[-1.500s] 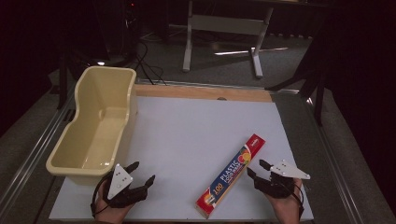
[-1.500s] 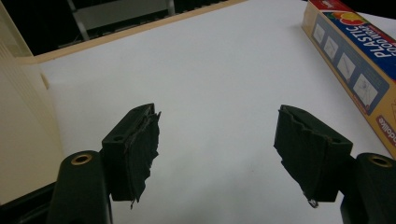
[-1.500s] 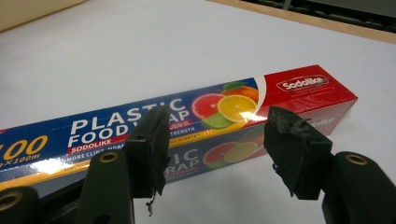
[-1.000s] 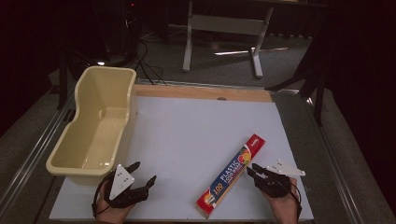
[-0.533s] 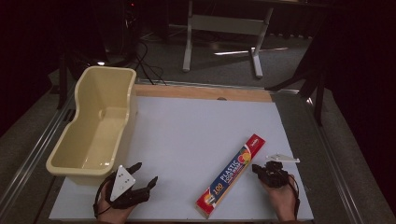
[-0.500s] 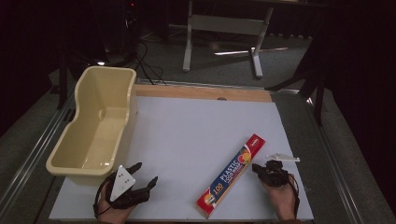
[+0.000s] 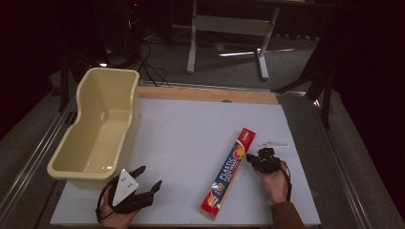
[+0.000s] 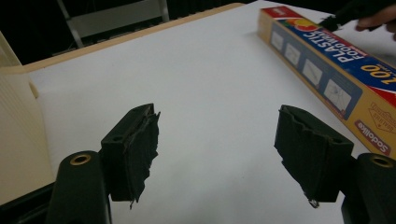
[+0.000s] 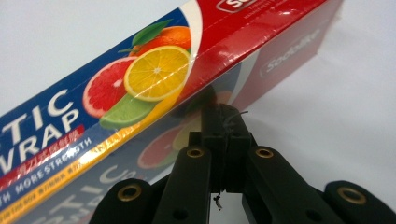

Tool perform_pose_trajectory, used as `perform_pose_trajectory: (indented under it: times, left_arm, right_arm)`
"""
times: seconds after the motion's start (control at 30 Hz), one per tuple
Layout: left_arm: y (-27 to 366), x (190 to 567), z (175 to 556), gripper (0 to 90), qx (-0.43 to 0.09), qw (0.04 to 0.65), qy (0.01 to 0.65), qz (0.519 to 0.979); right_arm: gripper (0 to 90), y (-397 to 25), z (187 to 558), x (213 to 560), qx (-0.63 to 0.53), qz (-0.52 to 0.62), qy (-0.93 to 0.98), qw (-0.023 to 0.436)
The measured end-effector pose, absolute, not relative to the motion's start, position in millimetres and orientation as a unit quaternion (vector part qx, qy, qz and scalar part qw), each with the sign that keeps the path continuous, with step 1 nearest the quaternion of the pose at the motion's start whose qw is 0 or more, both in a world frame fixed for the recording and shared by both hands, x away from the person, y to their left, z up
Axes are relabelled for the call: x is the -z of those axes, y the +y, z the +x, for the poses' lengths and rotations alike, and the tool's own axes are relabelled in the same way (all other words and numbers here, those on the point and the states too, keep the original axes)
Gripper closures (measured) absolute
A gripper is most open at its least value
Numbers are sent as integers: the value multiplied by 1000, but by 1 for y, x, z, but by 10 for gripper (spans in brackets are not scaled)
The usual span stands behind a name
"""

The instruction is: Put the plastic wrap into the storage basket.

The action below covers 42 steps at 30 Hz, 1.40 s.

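Plastic wrap box (image 7: 229, 174) lies flat on the white worktop (image 7: 191, 138), right of centre. Long axis runs on a diagonal: near end toward the person's edge, far red end up and to the right.

Right tool (image 7: 258, 160) sits at the box's right long side, roughly at the upper-middle of its length, by the fruit picture. In the right gripper view its jaws are pressed together with nothing between them, tips right up against the lower edge of the box side (image 9: 196, 74); contact or a hair's gap, cannot tell. The box lies straight ahead of the tips, its length crossing their line.

Left tool (image 7: 135, 194) is at the near left of the worktop, well apart from the box, jaws spread wide and empty. In the left gripper view the box (image 8: 336, 70) lies off ahead to the right.

Cream tub (image 7: 76, 164) stands along the left edge, empty as far as can be seen, just beyond the left tool.

Judgement: the right tool is the nearer; placed for a sideways nudge or to pry under the edge, not for a grasp.
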<state>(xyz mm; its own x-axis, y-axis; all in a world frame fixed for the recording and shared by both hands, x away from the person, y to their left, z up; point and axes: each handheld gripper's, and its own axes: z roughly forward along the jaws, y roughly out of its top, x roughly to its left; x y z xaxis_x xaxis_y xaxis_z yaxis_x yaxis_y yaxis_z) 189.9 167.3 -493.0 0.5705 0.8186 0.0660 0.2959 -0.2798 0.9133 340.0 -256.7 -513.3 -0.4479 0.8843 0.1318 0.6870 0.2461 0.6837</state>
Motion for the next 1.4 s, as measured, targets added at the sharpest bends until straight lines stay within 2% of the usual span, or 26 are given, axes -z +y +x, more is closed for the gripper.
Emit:
perform_pose_trajectory:
  times: [0.1, 0.27, 0.5, 0.77, 1.2, 1.4]
  left_arm:
    - [167, 493, 189, 297, -277, 472, 370, 750]
    - [168, 493, 189, 298, -278, 474, 370, 749]
    - [167, 493, 189, 300, -278, 471, 370, 751]
    - [166, 494, 189, 301, -277, 468, 370, 753]
    - [166, 494, 189, 301, -276, 468, 369, 754]
    - [166, 494, 189, 300, -277, 468, 367, 754]
  right_arm:
    - [900, -238, 357, 513, -344, 495, 786, 137]
    - [900, -227, 362, 512, -331, 484, 797, 146]
    - [898, -232, 330, 495, -384, 461, 789, 133]
    - [897, -214, 277, 480, -426, 397, 805, 113]
    - [897, -165, 237, 485, -416, 318, 850, 55]
    - [897, -143, 232, 488, -409, 291, 864, 40]
